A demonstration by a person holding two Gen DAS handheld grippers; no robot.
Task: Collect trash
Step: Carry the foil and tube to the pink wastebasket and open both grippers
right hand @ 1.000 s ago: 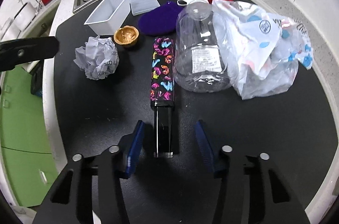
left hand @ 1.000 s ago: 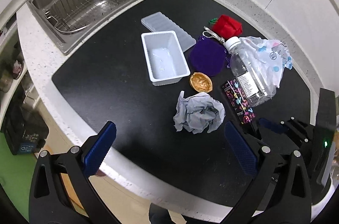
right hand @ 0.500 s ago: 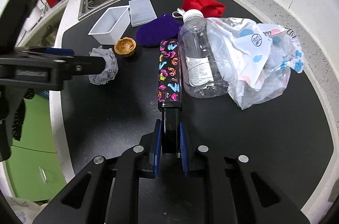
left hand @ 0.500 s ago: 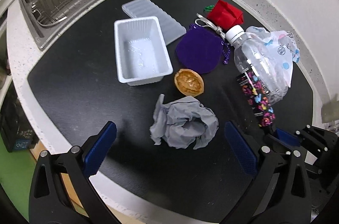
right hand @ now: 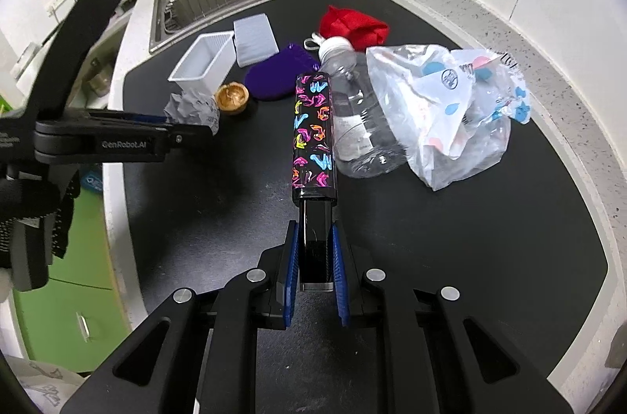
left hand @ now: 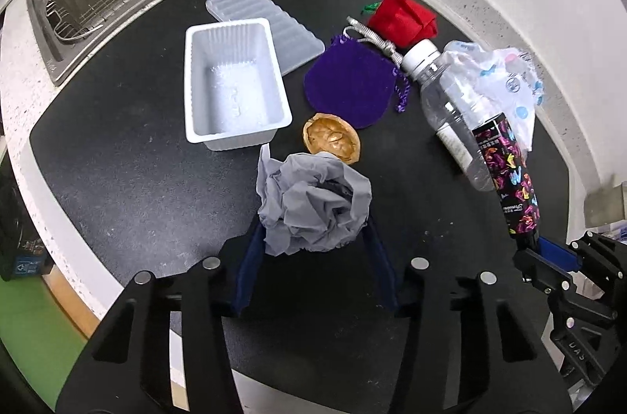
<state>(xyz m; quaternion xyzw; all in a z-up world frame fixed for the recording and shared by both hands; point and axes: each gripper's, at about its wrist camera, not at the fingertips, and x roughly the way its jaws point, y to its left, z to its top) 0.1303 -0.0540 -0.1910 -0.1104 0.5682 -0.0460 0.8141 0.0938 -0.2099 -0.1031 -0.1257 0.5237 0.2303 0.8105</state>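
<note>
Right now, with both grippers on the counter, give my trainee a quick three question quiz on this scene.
1. True or false: the right gripper is shut on the black patterned box.
2. What sits between the left gripper's fingers? A) gold foil cup B) crumpled grey paper C) purple pouch
3. Fill in: the clear plastic bottle lies partly under a printed plastic ____.

Key: 1 true. 2 B, the crumpled grey paper. 3 bag.

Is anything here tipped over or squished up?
Yes. The clear plastic bottle lies on its side on the black counter, against a crumpled plastic bag. The grey paper is scrunched into a ball, and the walnut shell is only an empty half.
</note>
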